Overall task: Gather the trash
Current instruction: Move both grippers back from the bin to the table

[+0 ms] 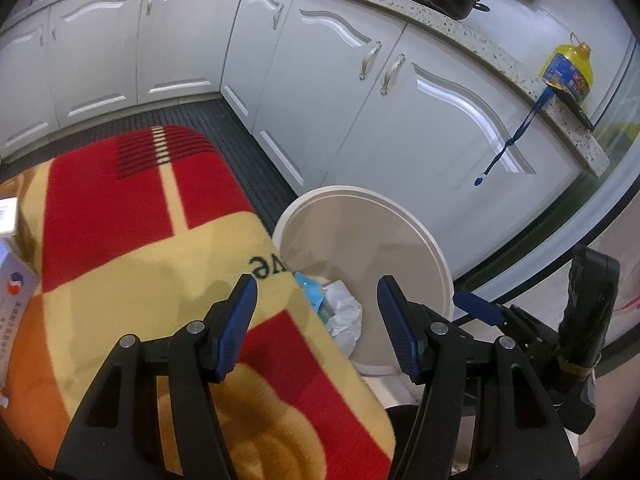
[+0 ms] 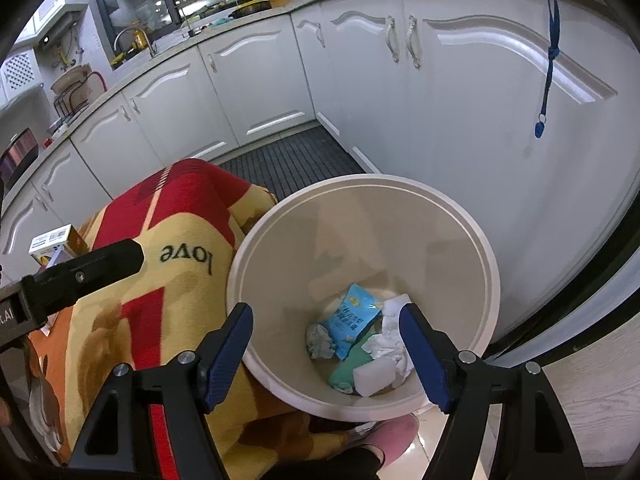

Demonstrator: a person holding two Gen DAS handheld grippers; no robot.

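Both tools (left (image 1: 316,312), right (image 2: 326,340)) gape empty above the bin rim (image 2: 494,280).

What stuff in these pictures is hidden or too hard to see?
- Bin, left wrist view: the blanket covers its near side, so most of the trash is hidden.
- Blue packet, right wrist view: the print is too small to read.
- Boxes, left wrist view: cut off by the picture edge.
- Green thing, right wrist view: half under the white block, so I cannot tell what it is.
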